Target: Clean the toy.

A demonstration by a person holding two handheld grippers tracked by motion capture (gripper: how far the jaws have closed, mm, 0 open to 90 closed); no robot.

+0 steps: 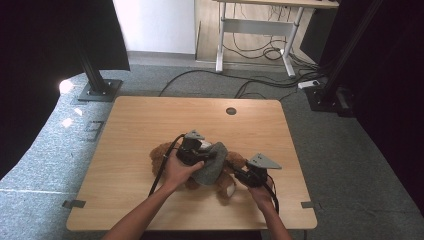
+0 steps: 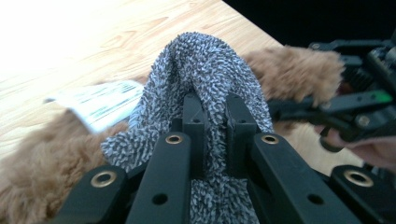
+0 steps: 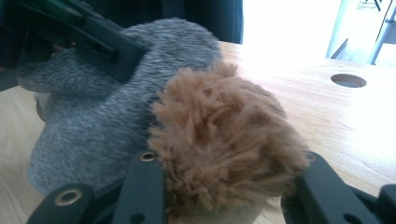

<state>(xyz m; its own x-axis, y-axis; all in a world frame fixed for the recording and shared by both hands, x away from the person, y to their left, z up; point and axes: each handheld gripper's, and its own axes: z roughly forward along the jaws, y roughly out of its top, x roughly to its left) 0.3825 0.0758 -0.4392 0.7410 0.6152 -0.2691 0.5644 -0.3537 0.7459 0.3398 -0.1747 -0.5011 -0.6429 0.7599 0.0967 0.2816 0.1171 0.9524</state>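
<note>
Grey carpet surrounds the light wooden surface (image 1: 135,125), which has a round cable hole (image 1: 230,111) near its far edge; a white desk frame (image 1: 255,27) and loose floor cables (image 1: 260,52) lie beyond that edge.

On the near half of the surface lies a brown plush toy (image 1: 162,152), well short of the cable hole. Draped over the toy's middle is a grey knitted garment (image 1: 212,167), and a white printed label (image 2: 100,102) sticks out beside the garment, over the toy's fur.

The left gripper (image 1: 199,152) sits on top of the toy. In the left gripper view its jaws stand pressed nearly together with a raised fold of the grey garment pinched between them, so it has hold of the fabric.

The right gripper (image 1: 239,172) comes at the toy from the person's right side. In the right gripper view its jaws stand partly apart, one on each side of a furry brown limb (image 3: 224,140) of the toy, and both lie against the fur, gripping it. The garment's edge ends just beside this limb, with the left gripper's black jaw on the fabric farther back.
</note>
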